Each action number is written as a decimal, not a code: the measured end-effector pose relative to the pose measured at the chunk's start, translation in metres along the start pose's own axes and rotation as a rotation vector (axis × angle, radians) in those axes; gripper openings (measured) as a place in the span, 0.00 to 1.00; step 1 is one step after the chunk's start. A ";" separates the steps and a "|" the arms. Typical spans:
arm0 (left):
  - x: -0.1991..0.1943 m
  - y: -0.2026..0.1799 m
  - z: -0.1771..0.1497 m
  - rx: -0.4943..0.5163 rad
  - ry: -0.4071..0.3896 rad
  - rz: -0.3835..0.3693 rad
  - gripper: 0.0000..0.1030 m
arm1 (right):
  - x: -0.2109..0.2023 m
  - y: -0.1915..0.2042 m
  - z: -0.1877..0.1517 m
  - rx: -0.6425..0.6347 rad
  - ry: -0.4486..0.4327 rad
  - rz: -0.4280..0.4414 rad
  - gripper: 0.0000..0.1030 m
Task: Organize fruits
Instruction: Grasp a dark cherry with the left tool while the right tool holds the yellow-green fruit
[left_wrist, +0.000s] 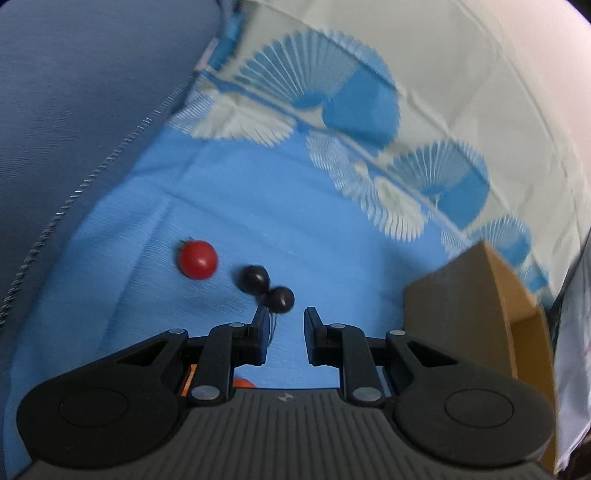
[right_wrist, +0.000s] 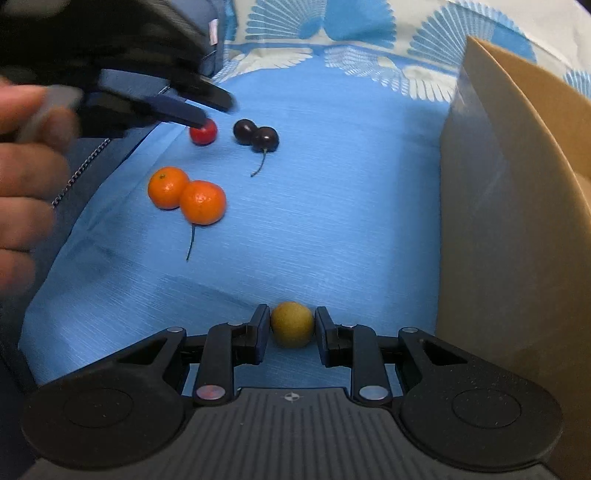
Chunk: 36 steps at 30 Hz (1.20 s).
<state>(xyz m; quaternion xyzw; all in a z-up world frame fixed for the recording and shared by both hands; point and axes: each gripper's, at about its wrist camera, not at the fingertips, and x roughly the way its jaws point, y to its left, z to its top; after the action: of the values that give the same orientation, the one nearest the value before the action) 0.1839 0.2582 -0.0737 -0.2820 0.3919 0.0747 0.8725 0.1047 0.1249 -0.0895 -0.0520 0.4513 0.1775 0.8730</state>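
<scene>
A blue cloth (right_wrist: 332, 221) with a border of white and blue fan shapes covers the whole working surface, and a darker blue fabric with a zipper (left_wrist: 92, 110) lies along its left edge. At the right side stands a brown cardboard box (right_wrist: 517, 221), open at the top; what is inside I cannot see.

The person's left hand (right_wrist: 26, 177) comes in blurred from the left, carrying the left gripper (left_wrist: 286, 315). Its fingers stand only a narrow gap apart with nothing between them, and they point down at the cloth just short of the dark fruit. Seen from the right wrist, one of its tips overlaps the red one, though whether it touches I cannot tell.

The right gripper (right_wrist: 291, 321) is low over the near part of the cloth, and its pads sit on either side of a yellow-green fruit (right_wrist: 291, 328), closed against it.

Out on the cloth, two oranges (right_wrist: 186, 195) lie touching each other, with a thin green stem (right_wrist: 190, 243) trailing from under the nearer one. Farther back, two dark cherries (right_wrist: 256, 136) rest pressed together, one with its stem curling toward the viewer. Just left of them, slightly apart, sits a small red tomato (left_wrist: 197, 259).
</scene>
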 end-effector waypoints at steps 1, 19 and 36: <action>0.006 -0.004 0.000 0.012 0.006 0.002 0.21 | 0.002 0.000 0.001 0.002 0.002 -0.001 0.27; 0.060 -0.022 0.011 0.037 -0.021 0.076 0.37 | 0.013 0.001 0.004 -0.018 0.025 -0.003 0.27; 0.069 -0.044 0.001 0.233 -0.029 0.161 0.37 | 0.008 0.002 0.000 -0.037 0.008 -0.010 0.27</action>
<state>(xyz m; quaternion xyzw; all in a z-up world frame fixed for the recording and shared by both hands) 0.2472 0.2160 -0.1042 -0.1455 0.4066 0.1027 0.8961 0.1078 0.1290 -0.0956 -0.0710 0.4511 0.1810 0.8710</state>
